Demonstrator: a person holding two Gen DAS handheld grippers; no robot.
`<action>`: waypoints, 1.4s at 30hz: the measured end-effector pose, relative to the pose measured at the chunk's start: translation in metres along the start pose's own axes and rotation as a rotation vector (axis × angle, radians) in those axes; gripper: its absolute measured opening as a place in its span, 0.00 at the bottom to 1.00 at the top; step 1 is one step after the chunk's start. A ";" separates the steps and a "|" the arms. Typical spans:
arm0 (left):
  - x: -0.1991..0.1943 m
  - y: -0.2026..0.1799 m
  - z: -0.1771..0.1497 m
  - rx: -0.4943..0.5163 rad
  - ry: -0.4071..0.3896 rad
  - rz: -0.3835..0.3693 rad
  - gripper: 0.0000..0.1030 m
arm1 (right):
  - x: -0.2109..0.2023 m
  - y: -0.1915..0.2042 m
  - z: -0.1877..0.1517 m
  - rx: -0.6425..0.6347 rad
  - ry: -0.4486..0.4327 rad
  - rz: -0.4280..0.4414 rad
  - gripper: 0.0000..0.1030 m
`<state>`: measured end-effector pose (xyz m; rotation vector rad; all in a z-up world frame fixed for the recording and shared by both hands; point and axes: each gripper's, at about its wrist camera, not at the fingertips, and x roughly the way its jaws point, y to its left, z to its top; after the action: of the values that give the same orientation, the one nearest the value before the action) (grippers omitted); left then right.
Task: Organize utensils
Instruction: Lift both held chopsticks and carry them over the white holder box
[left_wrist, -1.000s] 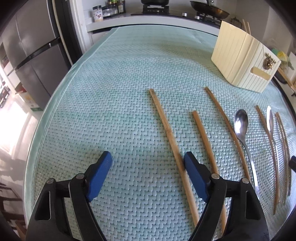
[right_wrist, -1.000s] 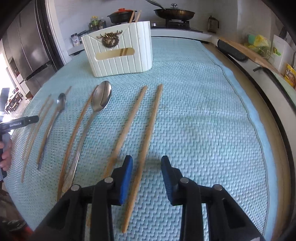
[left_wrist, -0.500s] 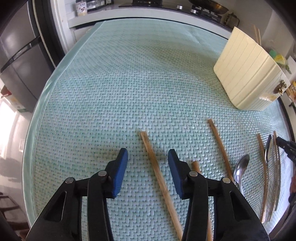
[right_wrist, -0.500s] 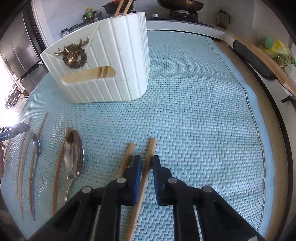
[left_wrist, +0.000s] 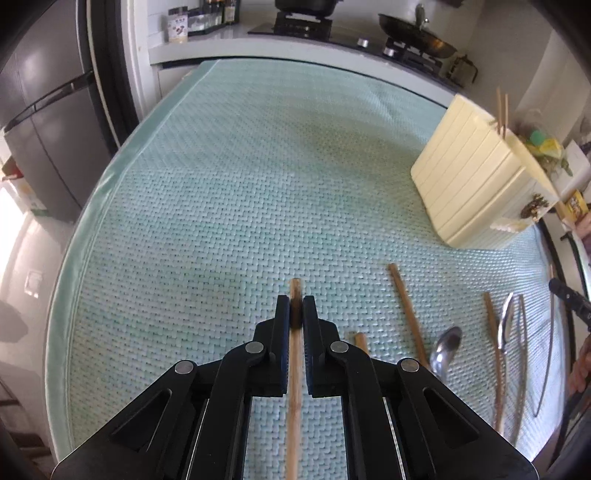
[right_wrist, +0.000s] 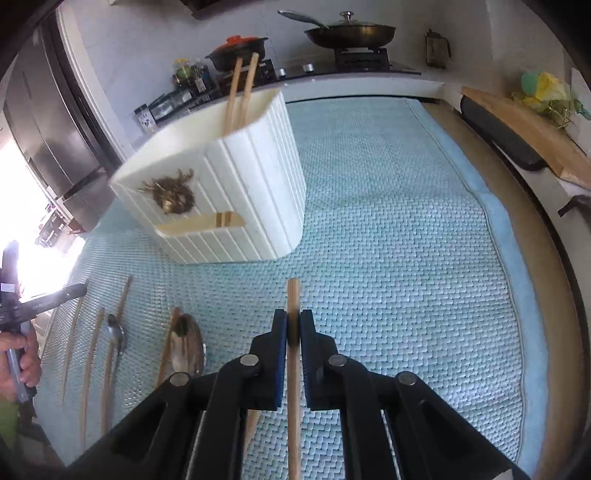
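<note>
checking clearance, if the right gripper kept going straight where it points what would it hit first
Probably the woven mat: the right gripper, shut on a chopstick, points steeply down at bare mat. The white utensil holder sits left of that line, though depth is hard to judge.

Right tool (right_wrist: 293, 332) tight on a chopstick (right_wrist: 294, 398) (white holder (right_wrist: 236, 192) beyond)

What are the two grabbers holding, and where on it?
Each holds one wooden chopstick near its far end: the left gripper pinches a chopstick, the right gripper another chopstick.
</note>
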<state>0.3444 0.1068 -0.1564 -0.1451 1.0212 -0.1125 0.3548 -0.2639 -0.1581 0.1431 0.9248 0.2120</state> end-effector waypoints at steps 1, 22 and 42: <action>-0.012 -0.001 -0.001 0.002 -0.023 -0.014 0.04 | -0.011 0.002 0.001 -0.004 -0.021 0.014 0.07; -0.203 -0.056 -0.011 0.132 -0.419 -0.230 0.04 | -0.206 0.072 -0.023 -0.197 -0.518 0.103 0.07; -0.245 -0.102 0.075 0.156 -0.537 -0.319 0.04 | -0.212 0.078 0.060 -0.205 -0.631 0.058 0.07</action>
<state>0.2793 0.0508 0.1055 -0.1827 0.4450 -0.4193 0.2700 -0.2415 0.0581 0.0403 0.2686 0.2927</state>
